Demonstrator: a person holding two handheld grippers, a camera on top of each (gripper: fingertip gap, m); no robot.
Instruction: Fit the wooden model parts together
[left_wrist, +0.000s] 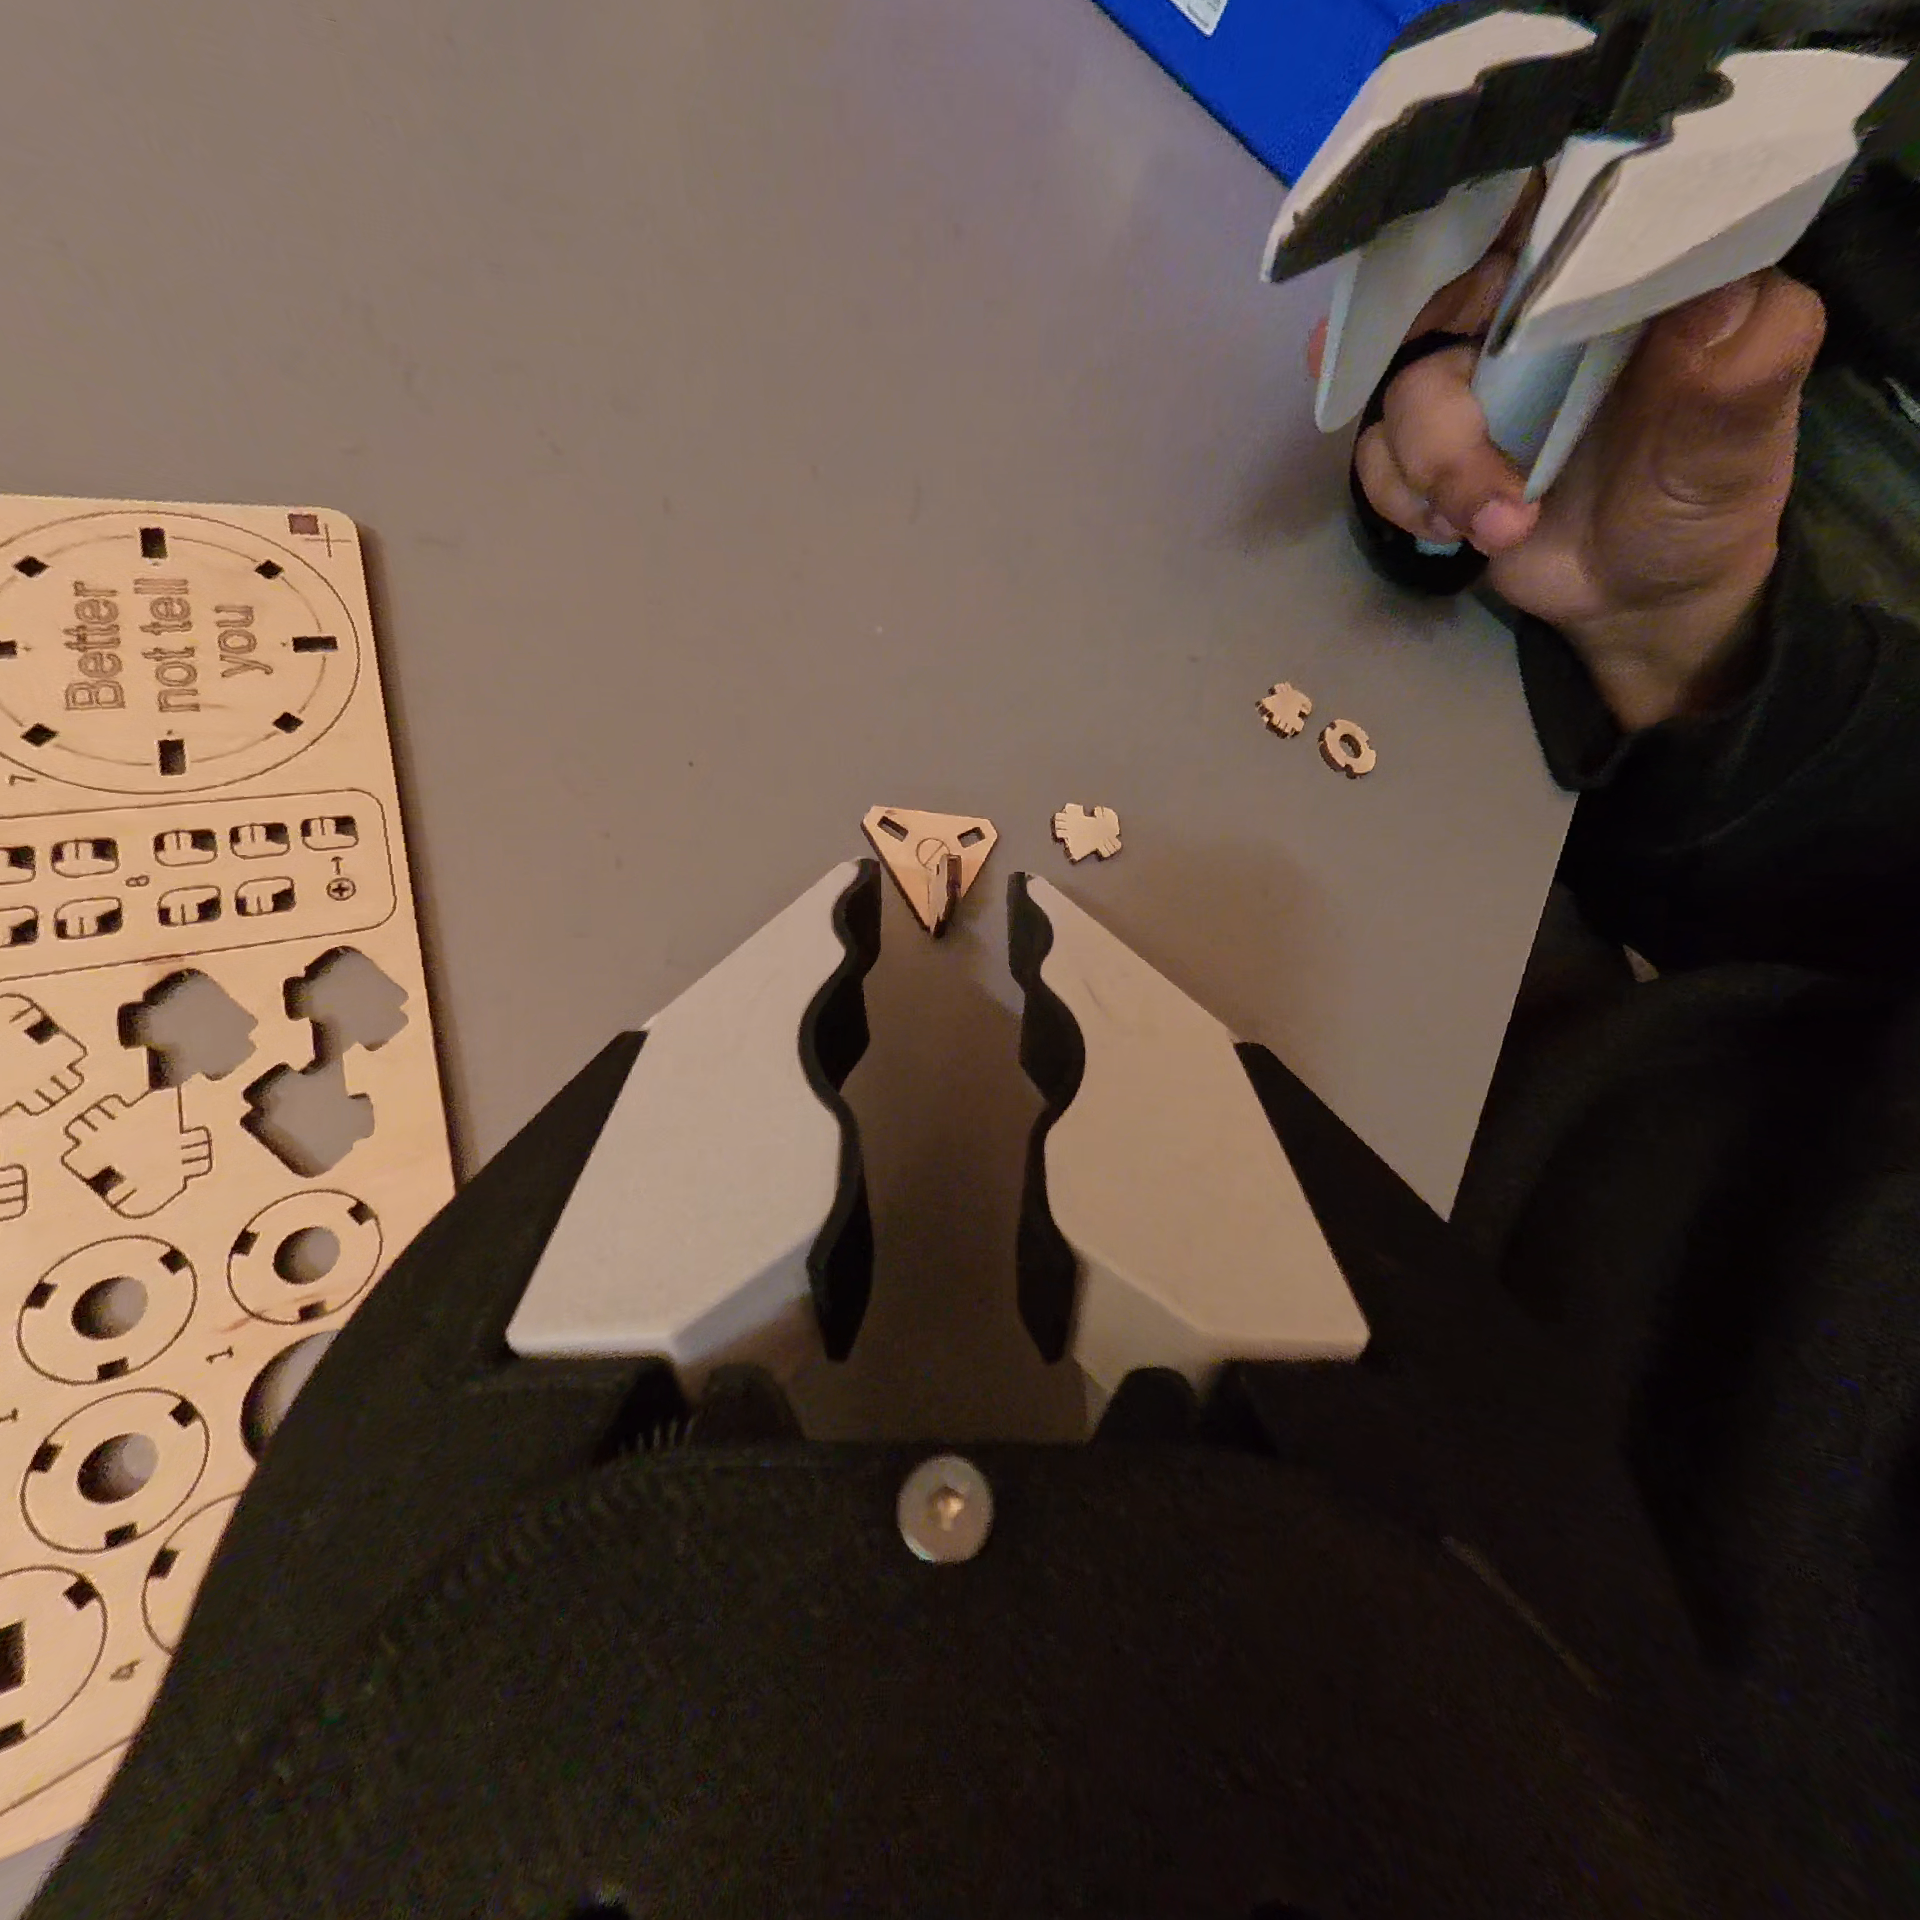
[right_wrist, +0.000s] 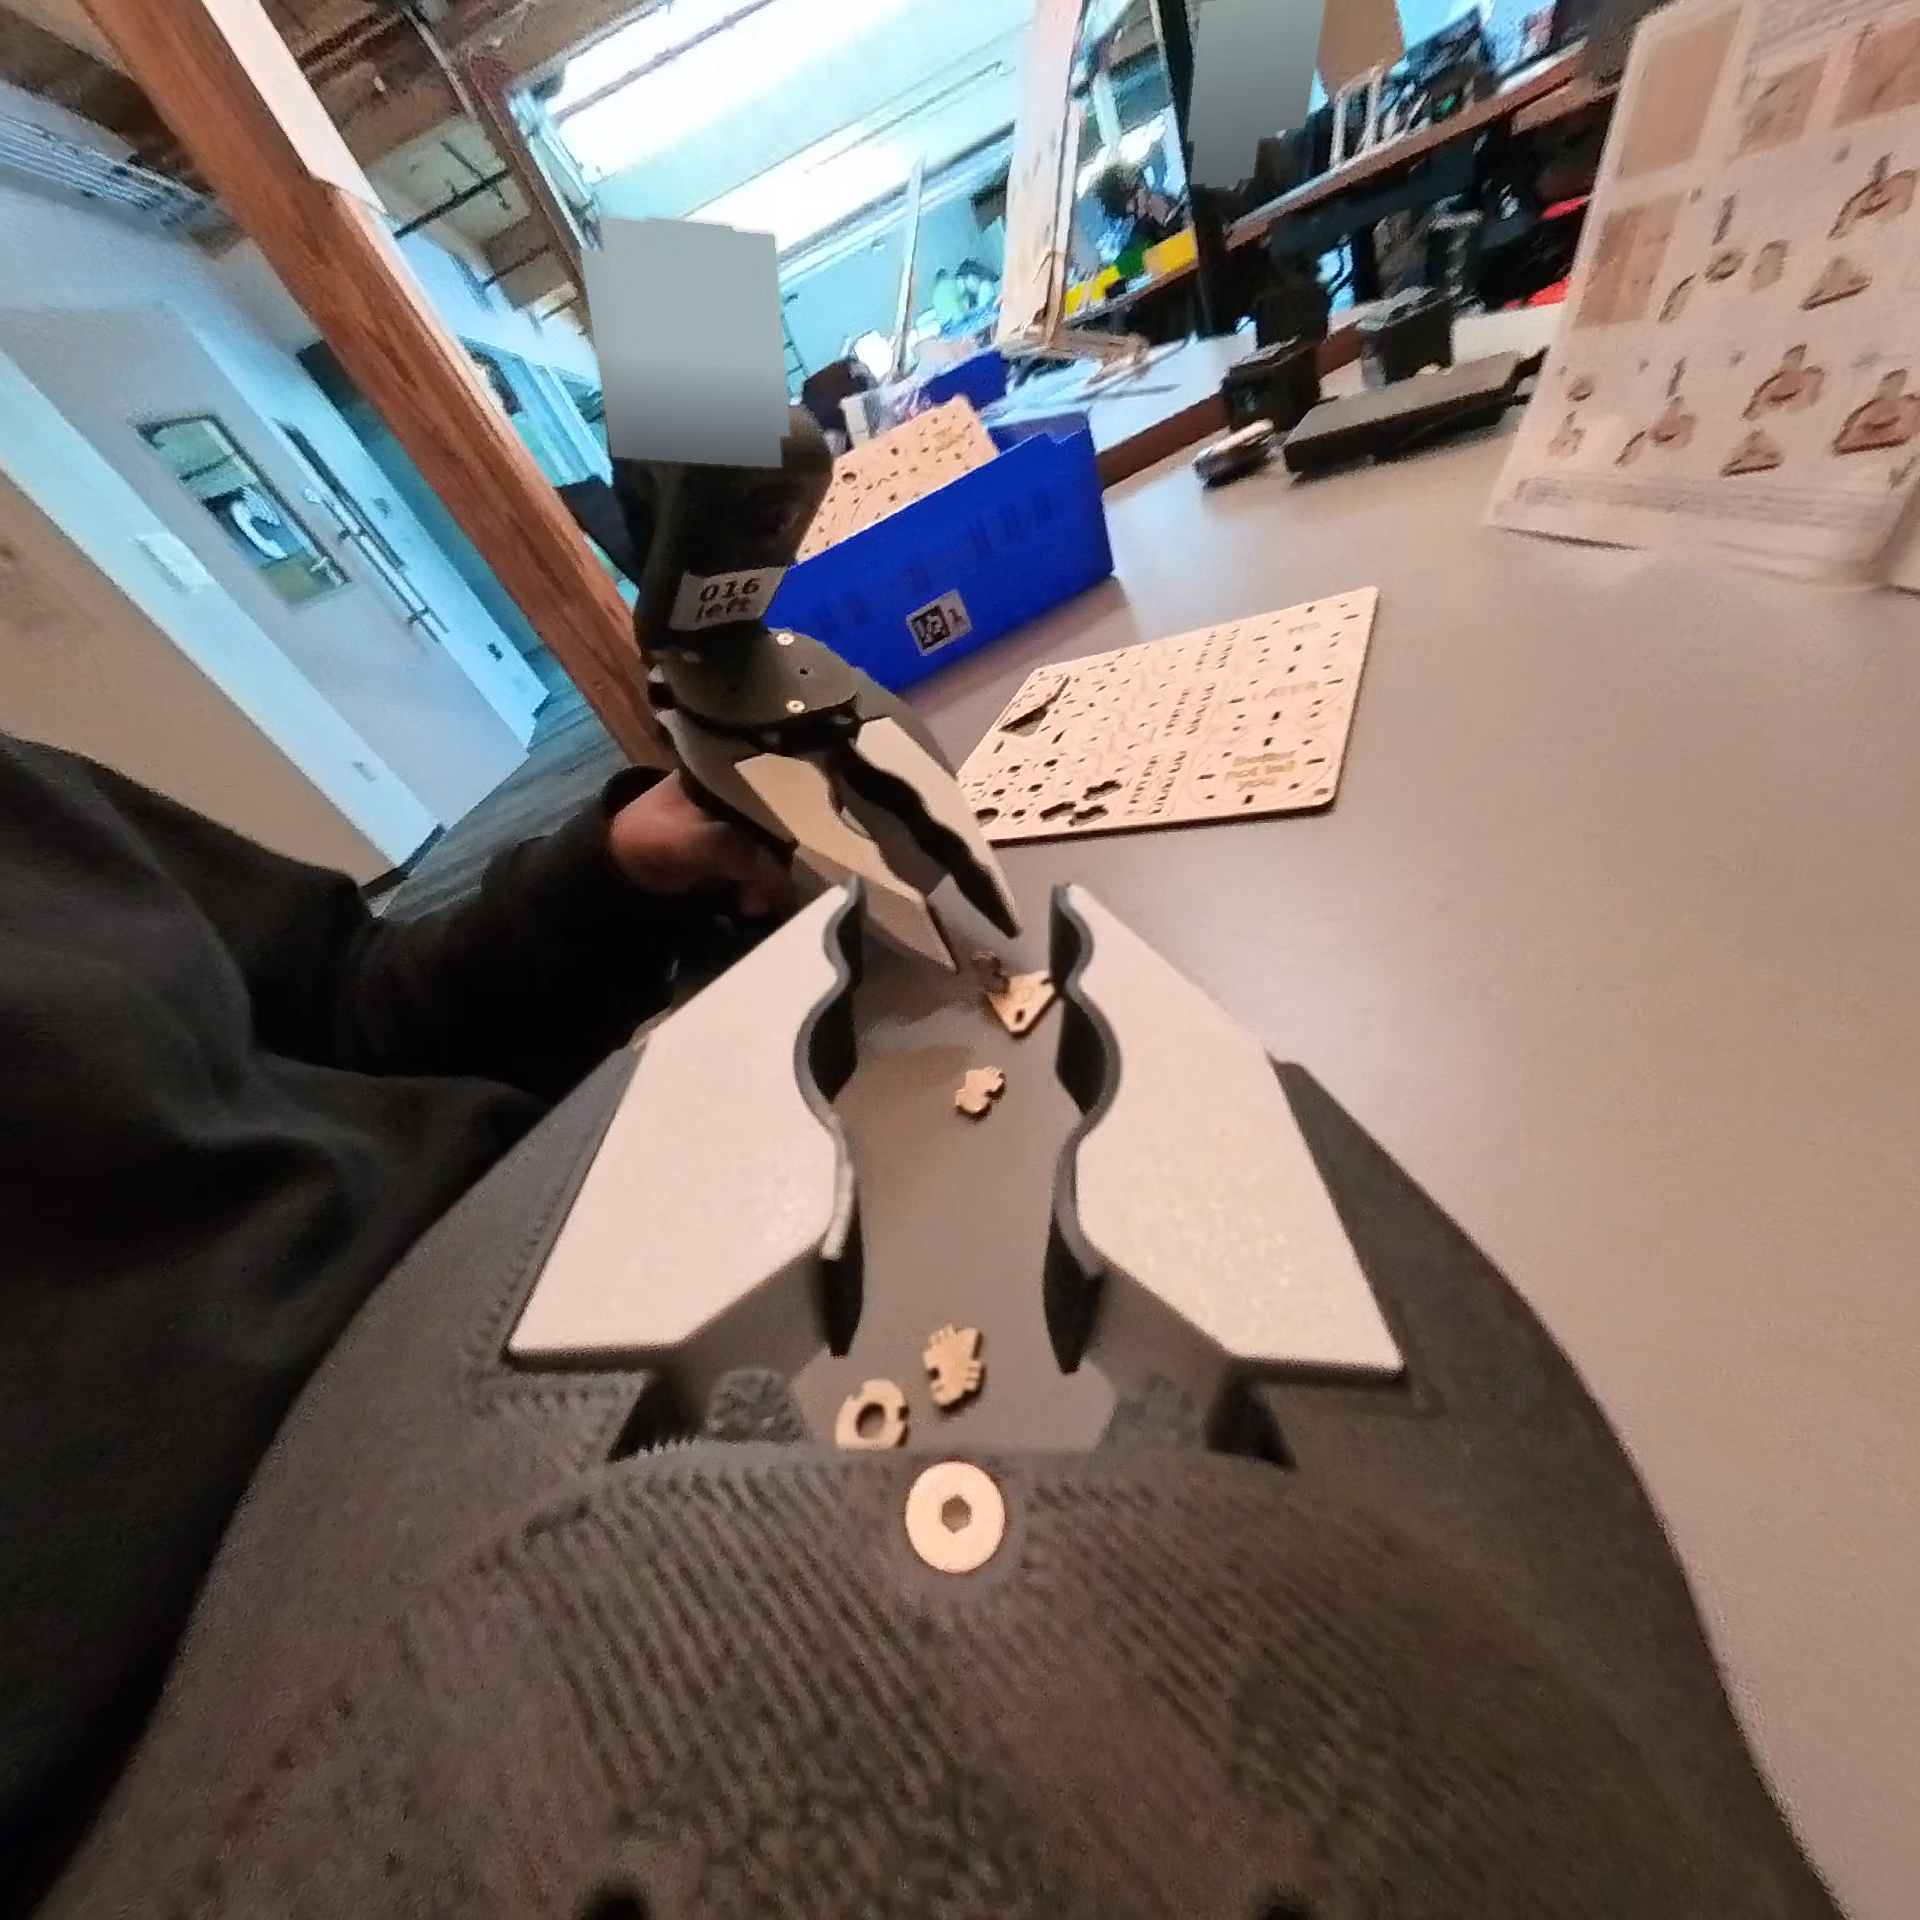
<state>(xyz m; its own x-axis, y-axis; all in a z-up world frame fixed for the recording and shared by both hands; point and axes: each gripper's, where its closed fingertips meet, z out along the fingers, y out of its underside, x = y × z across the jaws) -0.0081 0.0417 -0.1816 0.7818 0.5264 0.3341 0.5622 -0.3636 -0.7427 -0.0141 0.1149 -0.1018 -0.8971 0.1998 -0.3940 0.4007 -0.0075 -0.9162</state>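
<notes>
Plywood triangle sits untouched at twelve o'clock between the released left gripper; the right gripper, seemingly empty, gapes too. Closing crooked could flip it.

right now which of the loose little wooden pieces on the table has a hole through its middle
The round ring piece, farthest right beside a notched piece. The other loose pieces, including the triangle at the left claw, have no round centre hole.

The left gripper stood open over a small wooden triangle (a tiny tab upright in it), pads clear of it. A wooden sheet lay left; the right gripper hovered top right.
</notes>
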